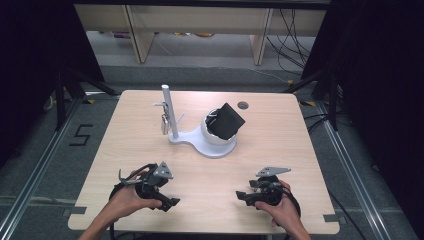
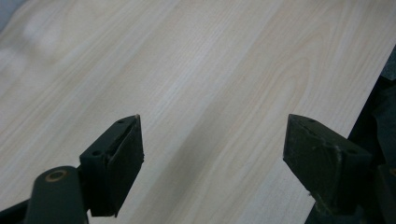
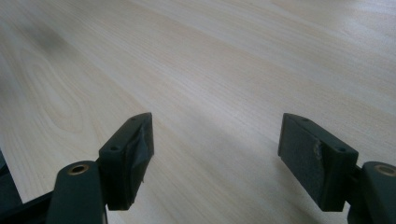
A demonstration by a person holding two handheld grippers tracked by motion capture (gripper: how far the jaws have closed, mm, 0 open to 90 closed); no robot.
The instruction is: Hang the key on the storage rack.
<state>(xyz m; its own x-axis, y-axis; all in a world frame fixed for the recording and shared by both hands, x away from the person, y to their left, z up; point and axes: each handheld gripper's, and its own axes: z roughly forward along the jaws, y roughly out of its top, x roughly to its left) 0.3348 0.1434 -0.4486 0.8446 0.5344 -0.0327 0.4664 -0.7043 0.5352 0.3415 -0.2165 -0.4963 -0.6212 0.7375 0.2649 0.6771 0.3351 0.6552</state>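
I see my left gripper [image 1: 169, 202] low at the near part of the table [image 1: 280, 135], held by the left hand [image 1: 131, 199]. Its 2 jaws stand wide apart with nothing between them, and in the left gripper view [image 2: 212, 154] there is bare light wood under the gap. In that view the table edge runs just beside the right jaw, so there is little room on that side and much free wood ahead.

My right gripper [image 1: 241, 195] is at the same depth, held by the right hand [image 1: 280, 206], and it points toward the left gripper. Its jaws are also spread apart and hold nothing; the right gripper view [image 3: 215, 149] shows plain wood between them, and a dark strip of the table edge at the lower left corner. Between the 2 grippers the tabletop is free.

Farther from both grippers, near the middle of the table, stands a white stand [image 1: 210, 146] with a thin upright post [image 1: 170, 111]. A small metal thing [image 1: 164, 122] hangs on the post; I cannot tell what it is. A black object [image 1: 228, 121] sits tilted in the white bowl part [image 1: 216, 138] of the stand. A small round hole [image 1: 243, 105] is near the far edge of the table.
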